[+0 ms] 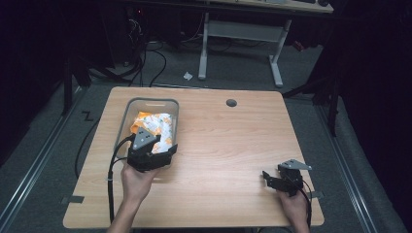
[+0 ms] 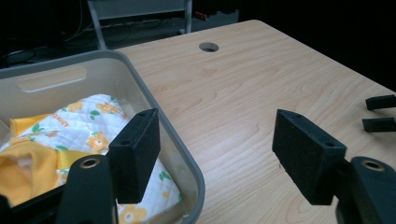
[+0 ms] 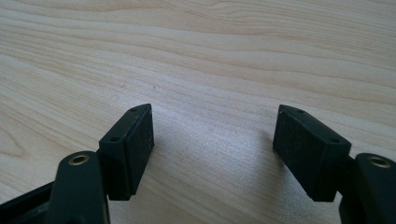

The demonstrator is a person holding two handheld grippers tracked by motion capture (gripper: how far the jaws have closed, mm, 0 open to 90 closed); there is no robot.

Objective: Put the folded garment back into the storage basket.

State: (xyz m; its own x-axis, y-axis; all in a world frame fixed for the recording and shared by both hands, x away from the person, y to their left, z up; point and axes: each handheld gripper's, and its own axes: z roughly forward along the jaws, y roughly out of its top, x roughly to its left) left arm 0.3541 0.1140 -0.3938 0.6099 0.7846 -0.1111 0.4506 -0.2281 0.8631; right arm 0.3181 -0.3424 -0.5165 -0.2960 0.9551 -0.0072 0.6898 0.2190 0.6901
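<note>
A grey plastic bin [image 1: 127, 110] stands on the left half of the wooden table [image 1: 228, 141]. Inside it lies a white and yellow quilted cloth with a flower print [image 1: 154, 125], which the left gripper view also shows [image 2: 88, 122] inside the bin [image 2: 154, 100]. My left gripper [image 1: 163, 156] is open at the bin's near right corner; one jaw hangs over the cloth, the other over the table [image 2: 217, 158]. My right gripper [image 1: 268, 177] rests open near the table's front right, low over bare wood [image 3: 214, 154], holding nothing.
A round cable hole [image 1: 231, 103] sits near the table's far edge. Behind the table a white desk frame [image 1: 243, 43] stands on the dark floor with cables and a scrap of paper [image 1: 187, 75]. The right gripper's jaws [image 2: 380, 112] appear at the left gripper view's right edge.
</note>
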